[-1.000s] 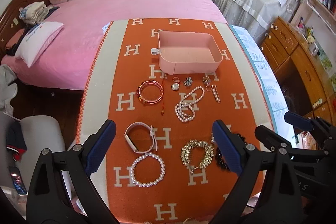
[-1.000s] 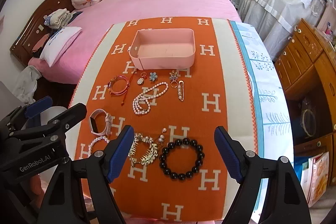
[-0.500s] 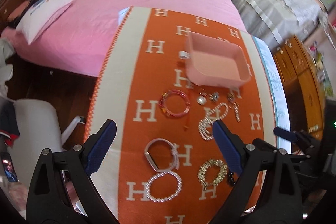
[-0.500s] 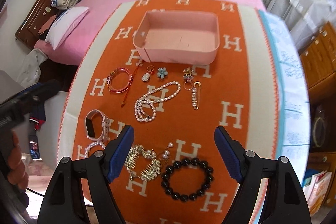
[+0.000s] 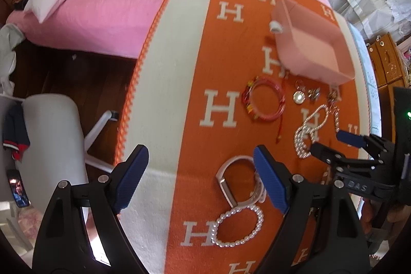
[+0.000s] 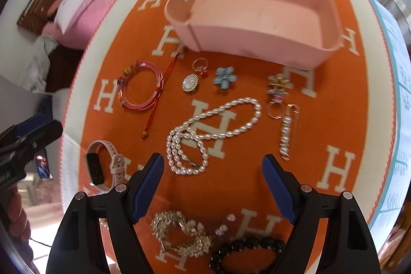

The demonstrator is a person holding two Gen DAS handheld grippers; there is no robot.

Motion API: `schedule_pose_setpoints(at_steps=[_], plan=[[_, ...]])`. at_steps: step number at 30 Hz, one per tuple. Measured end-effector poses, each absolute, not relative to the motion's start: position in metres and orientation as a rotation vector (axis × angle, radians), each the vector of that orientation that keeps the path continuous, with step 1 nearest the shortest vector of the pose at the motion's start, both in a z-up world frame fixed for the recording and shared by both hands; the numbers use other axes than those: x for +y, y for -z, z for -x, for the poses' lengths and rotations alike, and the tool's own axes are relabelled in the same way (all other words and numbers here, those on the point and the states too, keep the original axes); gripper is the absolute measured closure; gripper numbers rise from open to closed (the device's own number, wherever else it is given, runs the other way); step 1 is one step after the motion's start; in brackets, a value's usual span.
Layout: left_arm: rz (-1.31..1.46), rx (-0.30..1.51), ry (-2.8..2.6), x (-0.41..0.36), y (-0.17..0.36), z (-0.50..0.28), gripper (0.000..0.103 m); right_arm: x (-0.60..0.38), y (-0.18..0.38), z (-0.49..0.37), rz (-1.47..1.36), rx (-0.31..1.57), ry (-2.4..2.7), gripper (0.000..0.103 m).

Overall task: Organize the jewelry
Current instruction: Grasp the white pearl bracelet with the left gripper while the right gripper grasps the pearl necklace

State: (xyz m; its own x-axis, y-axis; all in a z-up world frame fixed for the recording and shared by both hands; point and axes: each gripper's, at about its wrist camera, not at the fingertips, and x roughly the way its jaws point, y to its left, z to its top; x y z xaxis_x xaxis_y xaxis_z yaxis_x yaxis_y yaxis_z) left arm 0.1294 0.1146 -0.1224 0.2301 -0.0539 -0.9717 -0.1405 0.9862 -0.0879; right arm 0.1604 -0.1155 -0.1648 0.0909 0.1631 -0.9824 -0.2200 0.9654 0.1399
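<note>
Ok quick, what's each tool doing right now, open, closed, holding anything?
Left tool: open, holding nothing, above the blanket's cream edge.
Right tool: open, holding nothing, above the pearl necklace.

Both views are evenly and brightly lit by soft, diffuse light; only faint shadows are cast beneath the jewelry. Strong fisheye distortion is seen: straight edges of the orange blanket (image 5: pixel 231 63) are bowed, and dark vignetted corners frame each picture. Motion blur softens the pink box (image 6: pixel 257 17) and the far bed (image 5: pixel 115 4). The blue-padded fingers (image 6: pixel 149 186) are rendered sharply. A mild sheen is noted on the pearl necklace (image 6: pixel 218 120).
</note>
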Motion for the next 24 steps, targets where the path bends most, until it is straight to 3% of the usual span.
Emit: schedule_pose_setpoints(at_steps=[10, 13, 16, 20, 24], plan=[[0.207, 1.365, -0.068, 0.122, 0.125, -0.103, 0.021, -0.06, 0.197, -0.154, 0.267, 1.413, -0.295, 0.022], [0.21, 1.388, -0.045, 0.123, 0.129, -0.087, 0.021, -0.057, 0.2, -0.156, 0.258, 1.401, -0.295, 0.027], [0.198, 1.42, 0.0, 0.118, 0.137, -0.069, 0.022, -0.06, 0.196, -0.156, 0.256, 1.388, -0.3, 0.04], [0.177, 1.486, 0.062, 0.107, 0.155, -0.047, 0.039, -0.062, 0.192, -0.159, 0.262, 1.372, -0.323, 0.084], [0.17, 1.549, 0.097, 0.097, 0.174, -0.032, 0.06, -0.081, 0.187, -0.167, 0.19, 1.397, -0.35, 0.095]])
